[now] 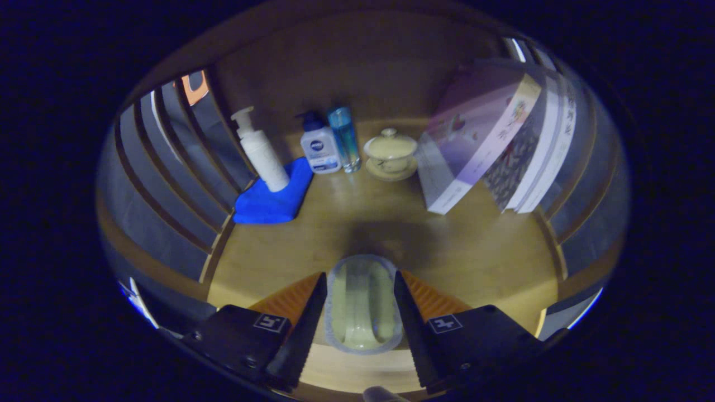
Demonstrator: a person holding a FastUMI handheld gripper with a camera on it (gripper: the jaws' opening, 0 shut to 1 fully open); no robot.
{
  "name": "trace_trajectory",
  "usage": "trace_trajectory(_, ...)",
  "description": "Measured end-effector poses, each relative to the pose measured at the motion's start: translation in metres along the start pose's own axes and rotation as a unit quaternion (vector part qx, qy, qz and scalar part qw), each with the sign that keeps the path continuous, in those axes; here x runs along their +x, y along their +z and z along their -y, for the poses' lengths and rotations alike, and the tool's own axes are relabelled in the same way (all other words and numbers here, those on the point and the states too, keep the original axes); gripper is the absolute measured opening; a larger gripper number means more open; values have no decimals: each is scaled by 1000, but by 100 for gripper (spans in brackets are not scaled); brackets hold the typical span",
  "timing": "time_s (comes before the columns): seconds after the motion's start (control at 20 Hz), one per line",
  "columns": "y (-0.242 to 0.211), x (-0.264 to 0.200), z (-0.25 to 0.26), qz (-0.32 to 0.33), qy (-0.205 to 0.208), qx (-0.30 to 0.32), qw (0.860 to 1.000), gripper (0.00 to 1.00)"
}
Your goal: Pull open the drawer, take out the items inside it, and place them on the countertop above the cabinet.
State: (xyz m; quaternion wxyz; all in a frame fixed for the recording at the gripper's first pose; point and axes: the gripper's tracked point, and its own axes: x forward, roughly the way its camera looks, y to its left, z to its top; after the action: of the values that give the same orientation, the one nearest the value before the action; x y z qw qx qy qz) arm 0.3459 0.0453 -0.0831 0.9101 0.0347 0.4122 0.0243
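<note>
Gripper view: fingers (360, 304) flank a pale dish (362, 304); labels unreadable.

Hand-held gripper (360, 304) had two wedge-shaped fingers (304, 324) with ribbed inner pads. Each finger sat on blocky mount bearing small square white-outlined marker; screws dotted left mount. Fingers stood apart, either side of pale oblong object.

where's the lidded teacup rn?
Gripper view: the lidded teacup sits on its saucer at the countertop's back, between the blue tube and the leaning books, well beyond the jaws.
</note>
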Motion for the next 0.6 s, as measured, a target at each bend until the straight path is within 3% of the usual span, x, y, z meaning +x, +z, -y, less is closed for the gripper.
trace_trajectory(0.25, 10, -31, -5, 74, -2, -8, 997, 76)
trace_trajectory(0.6, -2, -114, -21, 194, 2, -48, 980, 77)
